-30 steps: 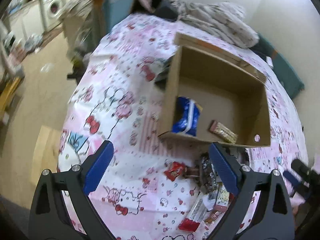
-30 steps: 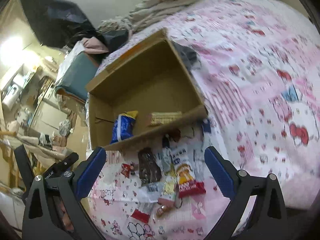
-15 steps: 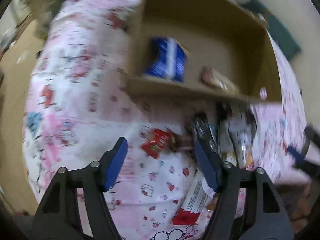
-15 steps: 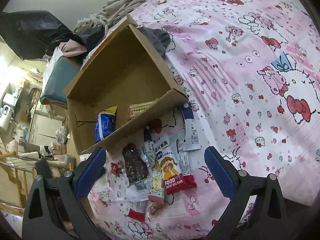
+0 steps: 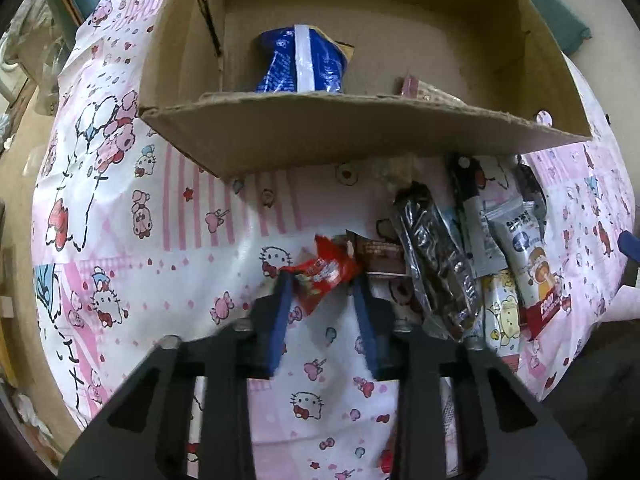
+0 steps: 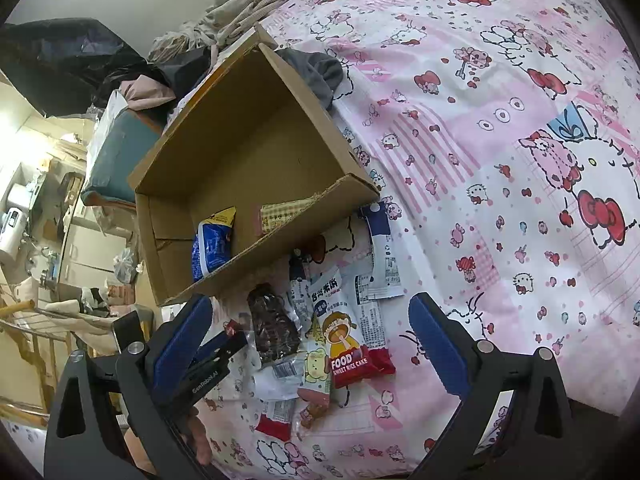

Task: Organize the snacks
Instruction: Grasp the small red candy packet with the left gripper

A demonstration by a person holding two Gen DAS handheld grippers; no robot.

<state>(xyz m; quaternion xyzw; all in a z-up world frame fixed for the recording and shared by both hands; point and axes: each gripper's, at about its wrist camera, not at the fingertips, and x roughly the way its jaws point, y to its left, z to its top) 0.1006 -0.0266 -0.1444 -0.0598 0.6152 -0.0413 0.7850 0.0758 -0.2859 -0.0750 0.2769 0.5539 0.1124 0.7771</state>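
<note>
Blue-padded fingers of the left gripper [image 5: 322, 280] are drawn in on a small red snack packet [image 5: 324, 276], one pad at each side of it; the packet lies on the pink cartoon-print sheet [image 5: 160, 264]. Contact on both sides appears made, though the near end of the packet is partly hidden by the pads.

Just right of the packet: a brown wrapped bar [image 5: 382, 256], then a dark foil-wrapped bar [image 5: 436, 260] overlapping it. Further right, a loose pile of pouches, including a rice cake packet with a red base [image 5: 536, 276].

Right gripper [image 6: 310, 344] hangs above the same pile with jaws spread wide, holding nothing. The rice cake packet [image 6: 348, 340] and the dark bar [image 6: 272, 328] lie between its fingers in that view.

Beyond the pile stands an open cardboard box [image 5: 360, 136], its near wall just beside the snacks. Inside it: a blue snack bag [image 5: 302, 60] at left and a checked-pattern packet [image 5: 424, 92] at right, apart from each other.

Behind the box, a heap of folded bedding [image 6: 248, 4].
</note>
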